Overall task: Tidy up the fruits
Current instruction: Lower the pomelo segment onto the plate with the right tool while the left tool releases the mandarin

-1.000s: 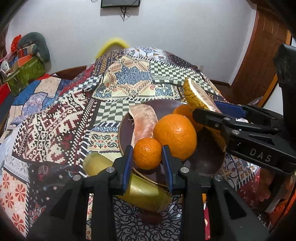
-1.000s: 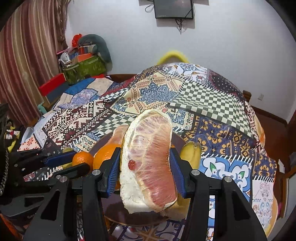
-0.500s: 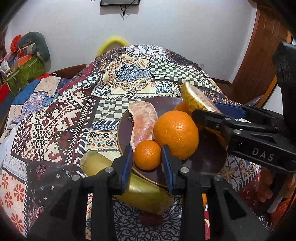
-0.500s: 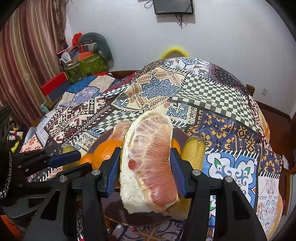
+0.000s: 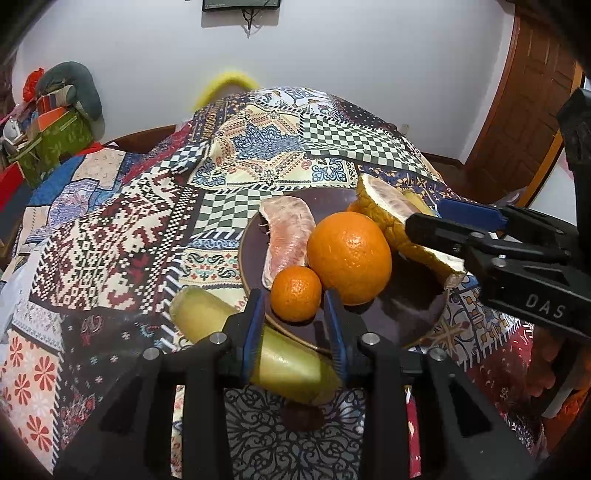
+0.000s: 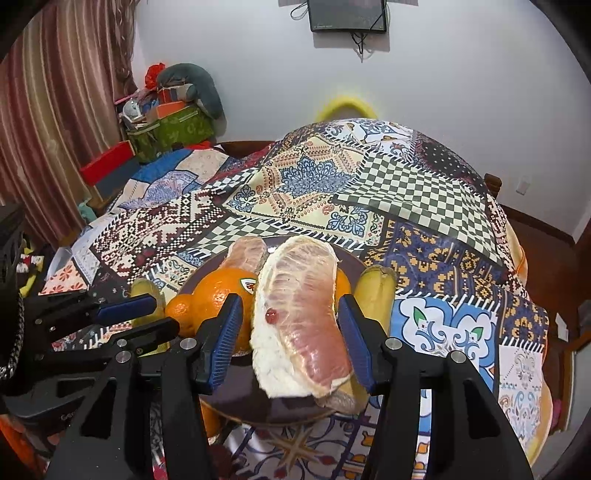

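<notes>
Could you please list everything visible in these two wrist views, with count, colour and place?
plate: one, dark brown, on the tablecloth.
large orange: one, orange, on the plate.
small mandarin: one, orange, on the plate's near edge, between the left fingers.
loose pomelo segment: one, pink, on the plate's far left.
held pomelo wedge: one, pink with white pith, between the right fingers.
bananas: two, yellow-green, one at each side of the plate.
tablecloth: one, patchwork.
screen: one, black, on the wall.
left gripper: open.
right gripper: open around the wedge.
</notes>
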A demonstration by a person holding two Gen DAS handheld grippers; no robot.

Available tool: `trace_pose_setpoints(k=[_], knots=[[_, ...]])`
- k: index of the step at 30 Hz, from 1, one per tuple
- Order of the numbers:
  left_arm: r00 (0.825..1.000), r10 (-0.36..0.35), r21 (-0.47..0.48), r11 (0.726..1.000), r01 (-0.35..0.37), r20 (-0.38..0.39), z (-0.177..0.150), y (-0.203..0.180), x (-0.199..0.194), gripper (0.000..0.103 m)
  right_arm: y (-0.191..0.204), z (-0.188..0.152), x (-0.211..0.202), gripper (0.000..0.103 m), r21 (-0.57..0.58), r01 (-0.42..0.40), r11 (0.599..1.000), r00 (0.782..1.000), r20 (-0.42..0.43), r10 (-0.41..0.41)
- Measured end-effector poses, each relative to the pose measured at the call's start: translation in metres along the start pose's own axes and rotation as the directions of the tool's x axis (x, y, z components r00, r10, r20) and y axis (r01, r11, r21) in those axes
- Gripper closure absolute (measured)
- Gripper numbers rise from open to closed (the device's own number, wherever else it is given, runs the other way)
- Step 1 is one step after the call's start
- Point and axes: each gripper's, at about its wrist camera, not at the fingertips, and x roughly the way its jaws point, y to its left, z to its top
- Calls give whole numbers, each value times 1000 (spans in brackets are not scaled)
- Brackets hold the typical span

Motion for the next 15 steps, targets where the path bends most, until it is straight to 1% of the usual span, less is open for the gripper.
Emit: trace_pose_setpoints(k=[1, 3, 6, 9, 15], knots=[[1000, 4, -2, 1000, -4, 5, 0, 0, -3, 65, 0, 0, -3, 53, 1, 0, 1000, 1000, 5, 0], [1000, 12, -5, 1000, -12, 15, 0, 1, -9, 58, 1, -1, -9, 53, -2, -1, 1000, 1000, 12, 1], [999, 28, -11, 1000, -27, 32, 0, 2, -20, 53, 2, -4, -20, 53, -7, -4, 1000, 1000, 24, 4], [998, 41, -28, 999, -40, 39, -2, 5, -27, 53, 4, -7, -26, 53, -2, -21, 1000, 999, 26, 21], [999, 49, -40, 998, -49, 4, -14, 5, -27, 52, 21, -23, -34, 53, -36, -41, 998, 999, 13, 42]])
